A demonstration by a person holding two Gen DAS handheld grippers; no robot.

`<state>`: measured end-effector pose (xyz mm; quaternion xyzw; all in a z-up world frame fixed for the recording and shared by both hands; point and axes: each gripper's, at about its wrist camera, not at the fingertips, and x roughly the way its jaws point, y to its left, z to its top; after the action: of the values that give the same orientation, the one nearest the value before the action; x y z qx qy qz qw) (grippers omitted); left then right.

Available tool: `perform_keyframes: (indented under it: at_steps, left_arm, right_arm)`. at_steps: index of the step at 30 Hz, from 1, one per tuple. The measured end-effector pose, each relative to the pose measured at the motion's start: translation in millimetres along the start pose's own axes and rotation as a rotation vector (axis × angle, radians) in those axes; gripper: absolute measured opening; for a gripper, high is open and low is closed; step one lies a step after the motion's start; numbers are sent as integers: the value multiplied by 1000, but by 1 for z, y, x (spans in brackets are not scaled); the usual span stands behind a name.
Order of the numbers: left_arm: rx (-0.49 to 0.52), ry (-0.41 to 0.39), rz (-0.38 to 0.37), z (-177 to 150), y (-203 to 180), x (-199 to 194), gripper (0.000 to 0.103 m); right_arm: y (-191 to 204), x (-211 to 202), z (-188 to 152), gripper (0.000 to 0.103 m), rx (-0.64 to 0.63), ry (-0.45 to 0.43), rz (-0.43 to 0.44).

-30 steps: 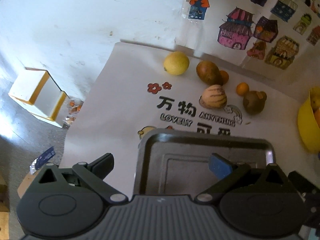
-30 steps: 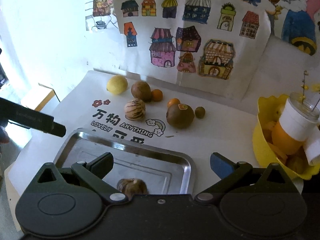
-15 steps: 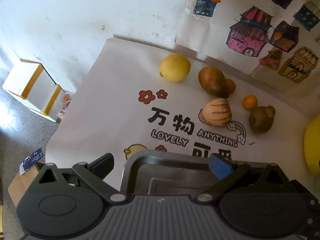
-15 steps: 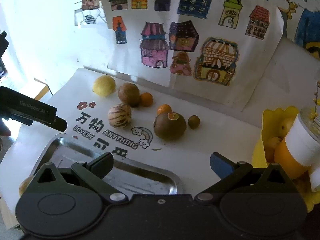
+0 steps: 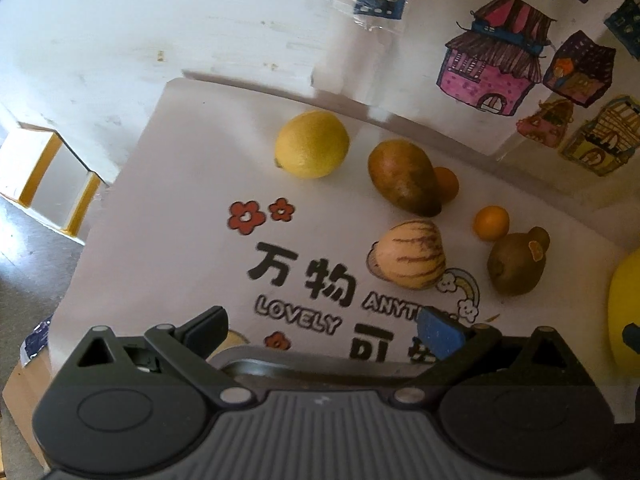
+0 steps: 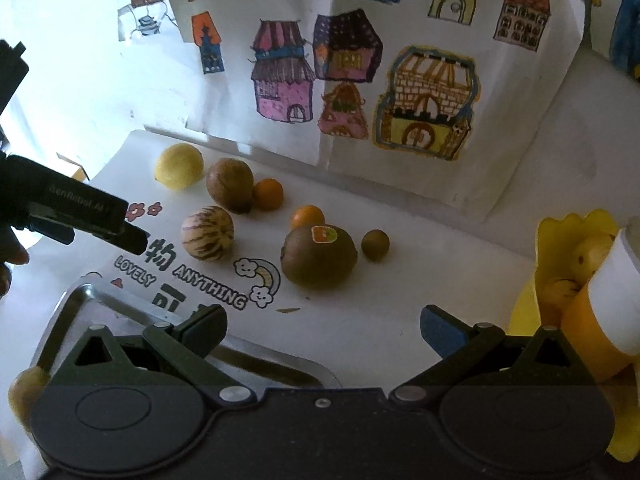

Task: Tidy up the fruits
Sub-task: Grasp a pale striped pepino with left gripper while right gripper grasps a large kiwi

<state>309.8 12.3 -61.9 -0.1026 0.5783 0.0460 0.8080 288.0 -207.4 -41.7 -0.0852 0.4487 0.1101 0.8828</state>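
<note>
— Where do your claws stand?

— Both are released, jaws spread wide, nothing between them. My left claw (image 5: 322, 334) hangs over the near rim of the steel tray (image 6: 86, 300); my right claw (image 6: 322, 330) hangs over bare desk (image 6: 380, 332) just past the tray's far corner.

— And the fruit?

— Out ahead on the printed mat (image 5: 168, 240). Nearest my right claw is the big brown kiwi (image 6: 319, 256) with its sticker on top, a small brown fruit (image 6: 375, 244) just beside it and a little orange (image 6: 307, 216) touching it behind. To the left lies the striped melon (image 6: 207, 233); farther back the lemon (image 6: 179, 166), a brown pear-shaped fruit (image 6: 230, 185) and another small orange (image 6: 268, 194) against it.

— Which would you take, and how?

— The kiwi, I judge. It looks firm yet bruisable, its skin rough enough to grip, light for its size. I'd close across its widest middle, gently, clear of the orange behind.
</note>
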Motion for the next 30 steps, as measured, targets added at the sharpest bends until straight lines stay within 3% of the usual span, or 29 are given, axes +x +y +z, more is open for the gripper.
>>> perform_keyframes:
  at_steps: [15, 30]
  left_arm:
    - [-8, 33, -6, 21, -32, 35, 103]
    - [8, 34, 2, 31, -43, 58, 103]
  right_arm:
    - [-13, 40, 9, 102, -11, 28, 31]
    - [-16, 85, 19, 86, -14, 45, 83]
